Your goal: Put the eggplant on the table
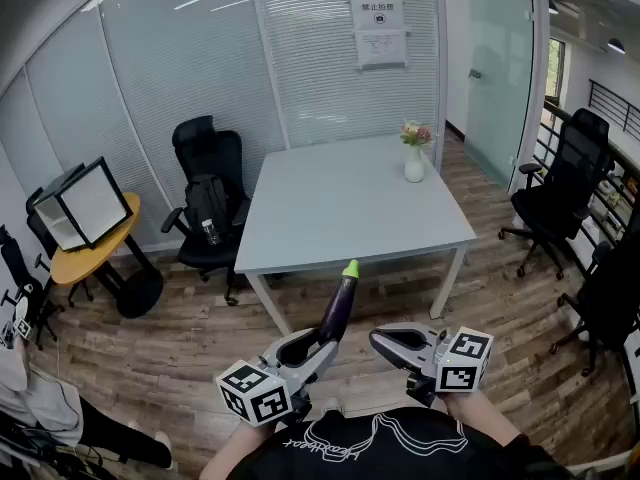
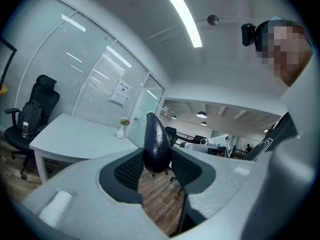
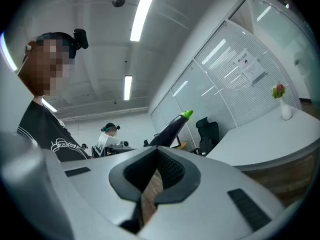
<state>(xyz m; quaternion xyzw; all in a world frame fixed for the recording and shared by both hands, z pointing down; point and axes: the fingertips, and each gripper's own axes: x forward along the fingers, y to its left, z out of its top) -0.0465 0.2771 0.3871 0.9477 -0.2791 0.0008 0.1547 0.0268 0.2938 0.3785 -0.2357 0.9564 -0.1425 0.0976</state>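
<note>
So far, only half done. Holds the eggplant (image 1: 338, 308) up in the air in the left gripper (image 1: 322, 344), just in front of the near edge of the white desk (image 1: 350, 208), not on it yet. Pinches its fat dark end between the black fingers (image 2: 131, 171), with the thin end and green tip poking up toward the desk. Carries nothing in the right gripper (image 1: 388, 340), with its tips pressed together.

Left to do, by the look of it: bring the eggplant over the desk top, lower it, lay it down and let go. Lots of room to do that, with only a small white vase of flowers (image 1: 414, 158) at the far side.

Looks long, thin and smooth, deep purple, almost black, and shiny, with a bright green cap. Seems firm and a bit slippery, so may roll a little once laid down.
</note>
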